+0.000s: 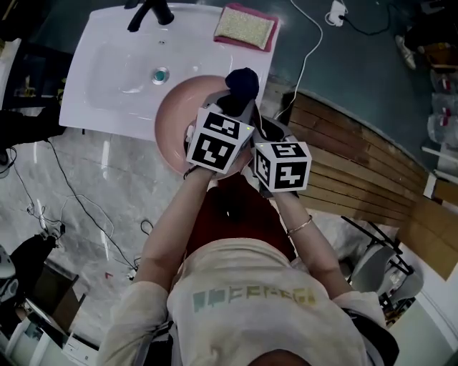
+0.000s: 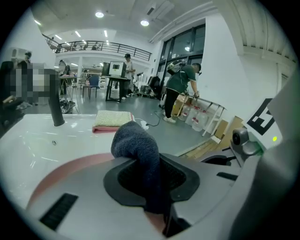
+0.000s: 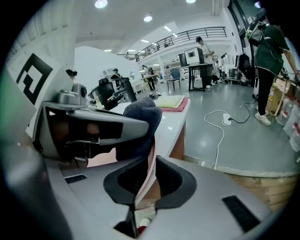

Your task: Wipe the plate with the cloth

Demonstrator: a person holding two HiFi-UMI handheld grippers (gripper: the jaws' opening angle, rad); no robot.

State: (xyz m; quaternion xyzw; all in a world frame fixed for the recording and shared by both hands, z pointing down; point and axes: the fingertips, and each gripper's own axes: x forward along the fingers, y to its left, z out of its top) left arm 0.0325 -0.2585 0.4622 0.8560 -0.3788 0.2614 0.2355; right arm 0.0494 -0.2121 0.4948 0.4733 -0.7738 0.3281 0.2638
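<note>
Room: a large bright hall is opening out behind the sink, with a railed mezzanine (image 2: 93, 46) and people standing among desks far off.
Surface: a white sink (image 1: 107, 78) is lying below the person, with a dark faucet (image 1: 150, 13) at its far edge and a drain (image 1: 160, 74) in the basin.
Far corner: a yellow-green sponge pad (image 1: 245, 26) is resting on the sink's rim.
Plate: the pink plate (image 1: 175, 114) is hanging over the sink's near right part.
Right gripper: the right gripper (image 3: 140, 187) is clamping the plate's rim, whose thin pink edge is running between its pads.
Cloth: the dark blue cloth (image 1: 242, 82) is bunching up above the plate.
Left gripper: the left gripper (image 2: 157, 187) is pinching the cloth, which is bulging out beyond its jaws.
Grippers: the two are working close side by side.
Floor: a white cable (image 1: 308, 50) is trailing beside a wooden platform (image 1: 358, 157).
</note>
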